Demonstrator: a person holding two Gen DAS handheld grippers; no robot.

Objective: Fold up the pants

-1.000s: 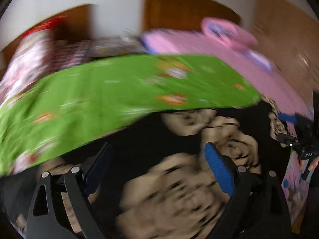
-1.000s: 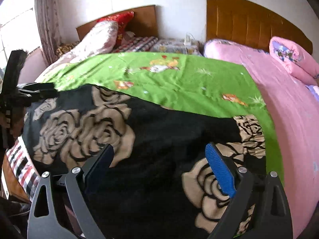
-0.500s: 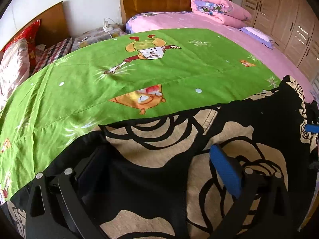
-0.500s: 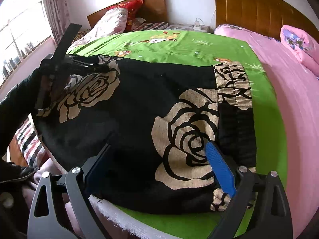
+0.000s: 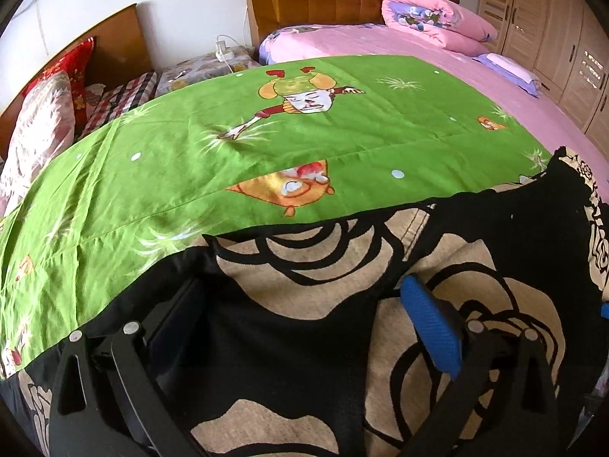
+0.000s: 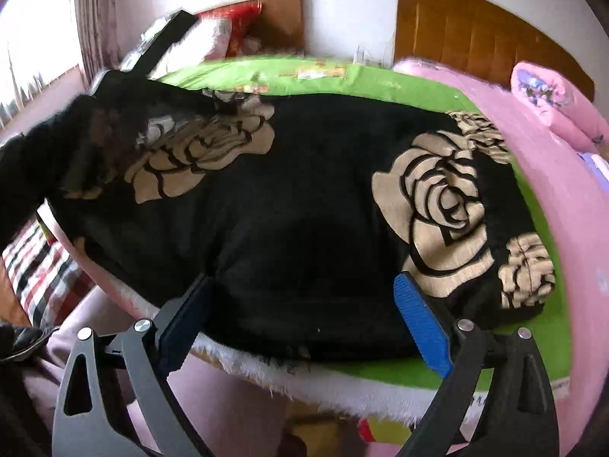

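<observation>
**Black rose-print pants spread on a green sheet**

The pants (image 6: 289, 205) lie flat on the green sheet (image 5: 266, 144), directly ahead of both tongs. Left gripper (image 5: 304, 312) and right gripper (image 6: 300, 304) gape wide over the fabric, holding nothing.

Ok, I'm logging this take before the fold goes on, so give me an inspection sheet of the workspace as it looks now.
Surface: green cartoon sheet spread over the bed.
Job's things: black rose-print pants lying flat on the sheet, near the bed's edge.
Clutter: nothing seen on the sheet besides the pants.
Grippers: left gripper open over the pants; right gripper open at the near edge of the pants.
Cables: white charger cable by the headboards.
Surroundings: pink bed with folded pink quilt; wooden wardrobe; red pillow.
</observation>
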